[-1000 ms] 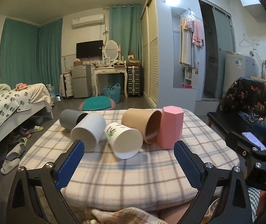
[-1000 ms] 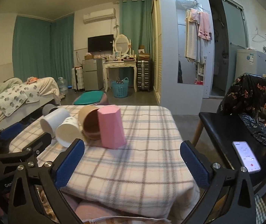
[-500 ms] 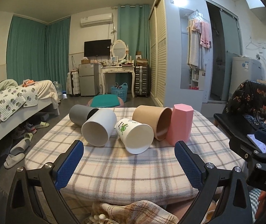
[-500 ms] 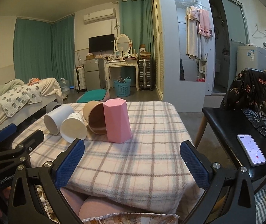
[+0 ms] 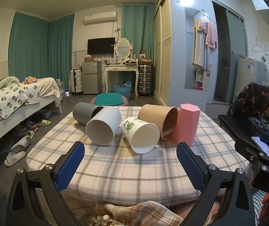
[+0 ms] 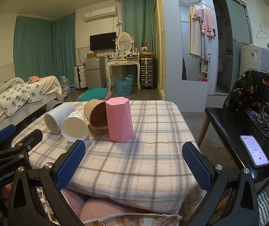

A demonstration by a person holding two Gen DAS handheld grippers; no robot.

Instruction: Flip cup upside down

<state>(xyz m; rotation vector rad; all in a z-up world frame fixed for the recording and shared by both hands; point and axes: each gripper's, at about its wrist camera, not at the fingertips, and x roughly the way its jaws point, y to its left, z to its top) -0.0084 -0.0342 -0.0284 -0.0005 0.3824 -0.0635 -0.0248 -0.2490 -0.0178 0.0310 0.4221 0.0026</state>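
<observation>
Between the blue pads of the left gripper (image 5: 130, 157) and of the right gripper (image 6: 133, 157) nothing is held; both sets of jaws stand wide apart above the near edge of the plaid-covered table (image 5: 134, 171). Beyond them, four cups lie on their sides in a row: grey cup (image 5: 84, 113), white cup (image 5: 104, 125), printed paper cup (image 5: 140, 134), brown cup (image 5: 159, 118). Pink faceted cup (image 6: 119, 119) stands base-up, touching the brown cup's rim.
</observation>
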